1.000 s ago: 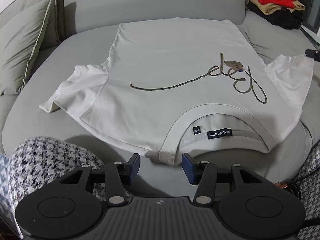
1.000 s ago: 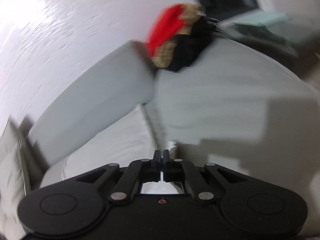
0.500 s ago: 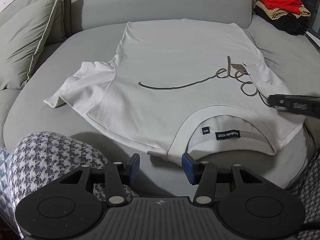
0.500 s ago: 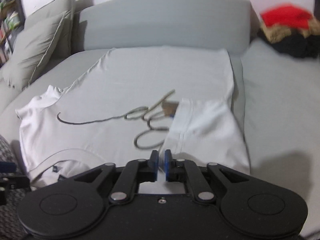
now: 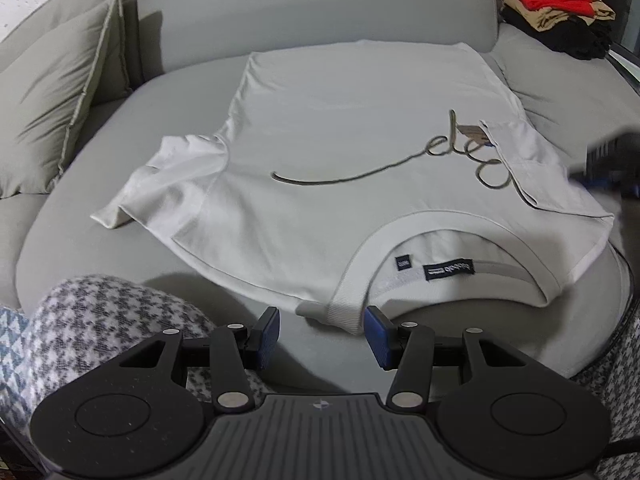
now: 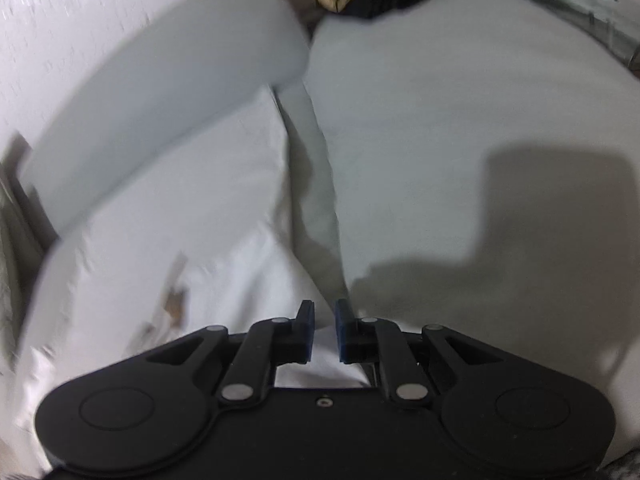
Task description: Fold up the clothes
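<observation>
My left tool hangs with its fingers apart and empty, just short of the collar of the white T-shirt, which lies spread face-up on the grey sofa. My right tool, a moment ago pinched shut and carrying the right sleeve, now stands slightly parted with nothing pressed between its pads. That sleeve has gone from lying out flat on the seat to resting folded inward over the chest print. I judge the first fold done; the left sleeve is still spread out. Folded clothes sit far off.
</observation>
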A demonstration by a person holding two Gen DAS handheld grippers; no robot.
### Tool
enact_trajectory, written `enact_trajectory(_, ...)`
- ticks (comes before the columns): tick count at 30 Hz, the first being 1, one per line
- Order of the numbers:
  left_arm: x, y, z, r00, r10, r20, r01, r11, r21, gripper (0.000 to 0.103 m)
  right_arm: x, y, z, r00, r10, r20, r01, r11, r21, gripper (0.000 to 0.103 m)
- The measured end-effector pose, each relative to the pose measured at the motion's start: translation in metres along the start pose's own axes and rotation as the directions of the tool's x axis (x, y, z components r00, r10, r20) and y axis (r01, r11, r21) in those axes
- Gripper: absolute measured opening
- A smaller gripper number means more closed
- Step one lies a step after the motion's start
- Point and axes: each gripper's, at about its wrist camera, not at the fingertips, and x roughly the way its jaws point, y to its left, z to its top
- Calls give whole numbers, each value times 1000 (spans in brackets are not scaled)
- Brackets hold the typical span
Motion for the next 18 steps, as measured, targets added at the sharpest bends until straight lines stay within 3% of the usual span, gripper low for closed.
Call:
enact_trajectory(6, 8, 8, 3, 1000, -11, -16, 10, 999, -43, 49, -36, -6, -48, 986, -159, -50, 152, 982, -113, 12)
enact_trajectory(8, 9, 7, 4, 1000, -15, -20, 14, 999, -40, 49, -49, -9, -60, 982, -173, -70, 162, 977, -142, 12)
enact_trajectory(12, 7, 4, 4, 1000, -13, -12, 12, 999, -30, 49, -77, 0, -54, 992, -127, 15, 128, 984, -126, 13)
enact_trajectory(14, 5, 4, 4, 1000, -4, -7, 4, 1000, -29, 49, -80, 13, -44, 998, -44, 49, 50, 990, -132, 16)
enact_trajectory(18, 0, 7, 5, 1000, 10, 2, -10, 999, -41, 49, -55, 44, -28, 998, 39, 44, -31, 985, -169, 18)
